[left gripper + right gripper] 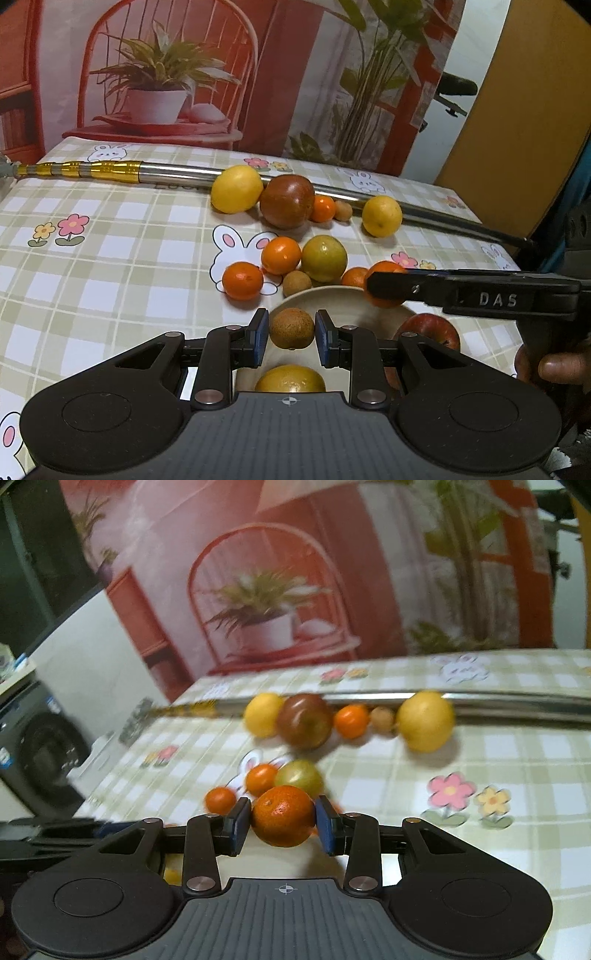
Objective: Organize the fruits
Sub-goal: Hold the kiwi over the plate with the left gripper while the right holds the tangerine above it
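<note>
1. Orange mandarin (283, 816) sits clamped between the blue pads of the right tongs (282, 825), lifted clear of the checked cloth on the surface (498, 746).
2. Left tongs (291, 338) are closed on a brown round fruit (291, 328), held above the pale bowl (332, 295).
3. Inside the bowl lies a yellow fruit (290, 378); a red apple (430, 328) rests at its right side.
4. Loose fruit stays on the cloth beyond the bowl: a near cluster of mandarins around a greenish fruit (324, 257), and a far row against a metal pole (177, 171), with two lemons and a dark tomato (287, 201).
</note>
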`<state>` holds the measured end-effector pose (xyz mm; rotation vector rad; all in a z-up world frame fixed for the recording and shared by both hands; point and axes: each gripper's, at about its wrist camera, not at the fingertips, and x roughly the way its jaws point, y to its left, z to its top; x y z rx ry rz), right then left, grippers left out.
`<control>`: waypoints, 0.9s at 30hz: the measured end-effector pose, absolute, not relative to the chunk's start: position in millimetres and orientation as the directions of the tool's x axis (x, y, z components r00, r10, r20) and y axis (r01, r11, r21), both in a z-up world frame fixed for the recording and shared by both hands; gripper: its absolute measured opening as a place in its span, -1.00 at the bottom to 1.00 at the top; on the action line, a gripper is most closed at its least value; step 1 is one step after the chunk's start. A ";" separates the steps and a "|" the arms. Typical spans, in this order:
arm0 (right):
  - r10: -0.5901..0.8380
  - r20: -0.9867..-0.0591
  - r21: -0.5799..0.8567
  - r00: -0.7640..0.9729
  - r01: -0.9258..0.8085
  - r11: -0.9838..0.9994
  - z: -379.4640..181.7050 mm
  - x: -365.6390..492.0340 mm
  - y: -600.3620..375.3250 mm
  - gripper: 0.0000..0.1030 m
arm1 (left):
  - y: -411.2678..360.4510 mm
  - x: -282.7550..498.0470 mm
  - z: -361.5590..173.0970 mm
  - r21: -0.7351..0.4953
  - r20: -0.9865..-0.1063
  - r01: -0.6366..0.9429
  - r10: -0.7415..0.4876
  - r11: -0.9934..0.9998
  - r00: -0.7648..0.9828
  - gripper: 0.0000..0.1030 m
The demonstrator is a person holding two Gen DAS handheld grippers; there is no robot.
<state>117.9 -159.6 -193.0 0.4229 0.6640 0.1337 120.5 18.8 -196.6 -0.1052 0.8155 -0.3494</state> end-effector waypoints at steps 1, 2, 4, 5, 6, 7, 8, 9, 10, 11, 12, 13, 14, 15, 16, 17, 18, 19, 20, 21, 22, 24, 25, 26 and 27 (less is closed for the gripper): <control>0.267 -0.575 0.424 0.773 0.003 0.906 -194.2 119.9 -156.7 -0.32 | 18.8 121.3 -197.5 -0.225 -0.696 0.267 -0.346 0.937 0.629 -0.45; 0.273 -0.584 0.421 0.765 -0.002 0.907 -195.2 121.9 -153.6 -0.32 | 18.9 121.5 -197.8 -0.225 -0.696 0.269 -0.347 0.937 0.629 -0.45; 0.277 -0.598 0.414 0.752 -0.006 0.910 -197.5 120.3 -149.0 -0.32 | 19.2 122.1 -198.3 -0.227 -0.696 0.269 -0.350 0.936 0.627 -0.45; 0.279 -0.603 0.415 0.747 -0.005 0.910 -198.2 121.1 -148.1 -0.32 | 19.1 122.2 -198.8 -0.229 -0.697 0.270 -0.351 0.935 0.625 -0.45; 0.281 -0.607 0.416 0.743 -0.003 0.909 -199.1 120.8 -147.2 -0.32 | 18.7 122.1 -199.6 -0.228 -0.699 0.272 -0.351 0.935 0.623 -0.45; 0.283 -0.611 0.420 0.740 0.000 0.908 -200.2 120.5 -147.7 -0.32 | 18.0 121.9 -200.6 -0.225 -0.701 0.275 -0.351 0.935 0.620 -0.45; 0.284 -0.615 0.424 0.735 0.004 0.906 -201.0 121.1 -147.9 -0.32 | 17.4 121.7 -201.2 -0.222 -0.704 0.277 -0.350 0.935 0.618 -0.45; 0.285 -0.619 0.426 0.732 0.008 0.905 -202.2 120.4 -148.4 -0.32 | 17.2 121.8 -201.9 -0.221 -0.706 0.277 -0.350 0.935 0.616 -0.45; 0.285 -0.623 0.427 0.729 0.011 0.904 -203.7 120.3 -149.3 -0.32 | 17.1 121.7 -202.6 -0.222 -0.707 0.277 -0.350 0.935 0.614 -0.45; 0.286 -0.627 0.429 0.725 0.014 0.903 -204.7 120.7 -149.2 -0.32 | 16.9 123.2 -203.1 -0.223 -0.709 0.275 -0.349 0.935 0.612 -0.45; 0.287 -0.630 0.430 0.722 0.016 0.903 -206.1 120.8 -149.6 -0.32 | 17.1 123.4 -203.2 -0.222 -0.711 0.274 -0.348 0.936 0.611 -0.45; 0.288 -0.633 0.432 0.718 0.019 0.902 -207.3 121.3 -149.2 -0.32 | 17.2 123.5 -203.7 -0.221 -0.712 0.273 -0.347 0.936 0.611 -0.45; 0.290 -0.637 0.434 0.714 0.021 0.901 -208.4 121.8 -148.9 -0.32 | 17.2 123.9 -204.1 -0.220 -0.714 0.272 -0.344 0.937 0.610 -0.45; 0.291 -0.641 0.434 0.710 0.023 0.901 -209.3 121.9 -149.0 -0.32 | 17.3 124.3 -204.8 -0.219 -0.716 0.270 -0.343 0.938 0.608 -0.45; 0.291 -0.644 0.433 0.707 0.024 0.901 -210.1 122.8 -148.8 -0.32 | 17.3 124.6 -205.6 -0.219 -0.718 0.269 -0.341 0.938 0.606 -0.45; 0.291 -0.647 0.432 0.704 0.025 0.902 -210.8 123.2 -148.5 -0.32 | 16.9 124.4 -206.2 -0.218 -0.720 0.267 -0.340 0.939 0.605 -0.45; 0.290 -0.650 0.430 0.702 0.027 0.902 -211.3 123.4 -148.3 -0.32 | 16.9 124.6 -206.9 -0.218 -0.722 0.267 -0.339 0.939 0.603 -0.45; 0.288 -0.652 0.430 0.702 0.028 0.903 -211.7 123.5 -148.5 -0.32 | 17.0 124.6 -207.5 -0.217 -0.723 0.266 -0.338 0.939 0.602 -0.45; 0.288 -0.653 0.430 0.700 0.031 0.902 -212.0 123.6 -148.7 -0.32 | 16.7 124.3 -207.9 -0.216 -0.724 0.266 -0.337 0.939 0.601 -0.45; 0.287 -0.655 0.431 0.699 0.033 0.902 -212.1 123.8 -148.6 -0.32 | 16.5 124.5 -208.4 -0.215 -0.726 0.265 -0.336 0.940 0.601 -0.45; 0.286 -0.655 0.430 0.700 0.033 0.902 -212.5 124.1 -148.8 -0.32 | 16.5 124.9 -209.0 -0.214 -0.728 0.264 -0.334 0.940 0.599 -0.45; 0.282 -0.659 0.427 0.697 0.037 0.904 -213.1 124.2 -149.1 -0.32 | 16.3 125.2 -209.9 -0.212 -0.731 0.260 -0.330 0.942 0.597 -0.45; 0.281 -0.661 0.426 0.696 0.040 0.904 -213.5 124.3 -149.3 -0.32 | 16.4 125.6 -210.3 -0.211 -0.734 0.257 -0.326 0.943 0.596 -0.44; 0.280 -0.663 0.425 0.694 0.042 0.904 -213.9 124.4 -149.3 -0.32 | 16.9 125.8 -210.8 -0.210 -0.736 0.255 -0.324 0.944 0.595 -0.44; 0.279 -0.666 0.424 0.692 0.044 0.904 -214.2 124.6 -149.6 -0.32 | 16.9 125.9 -211.0 -0.210 -0.737 0.253 -0.323 0.945 0.594 -0.44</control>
